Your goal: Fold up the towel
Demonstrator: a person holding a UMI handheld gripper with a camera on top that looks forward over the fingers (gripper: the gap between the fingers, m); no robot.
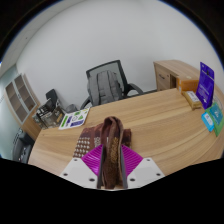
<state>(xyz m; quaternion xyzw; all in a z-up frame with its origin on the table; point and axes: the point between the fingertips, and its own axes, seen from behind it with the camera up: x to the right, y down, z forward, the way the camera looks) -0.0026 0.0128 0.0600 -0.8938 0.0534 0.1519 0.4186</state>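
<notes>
Your tool point(111, 172) is clamped on the towel point(111, 150): both magenta pads point(93, 158) press against a bunched, brownish-maroon wad of cloth that fills the narrow space between the fingers. The towel rises out of that grip in a crumpled hump, its top fold standing above the fingertips, with a paler patterned strip point(83, 143) hanging down its left side. How much of the cloth rests on the surface below you cannot tell, since the fingers hide its lower part. Beyond the towel lies the wooden bench point(150, 115), running wide to both sides. On its far left edge sits a stack of printed papers or booklets point(70, 119). At the right end stand a purple box point(206, 84), a small tan box point(191, 99) just beside it, and a teal packet point(211, 120) nearer to you. Behind the bench an office chair point(108, 80) faces it, a wooden cabinet point(175, 72) stands against the white wall, and shelving point(22, 97) stands at the left.
</notes>
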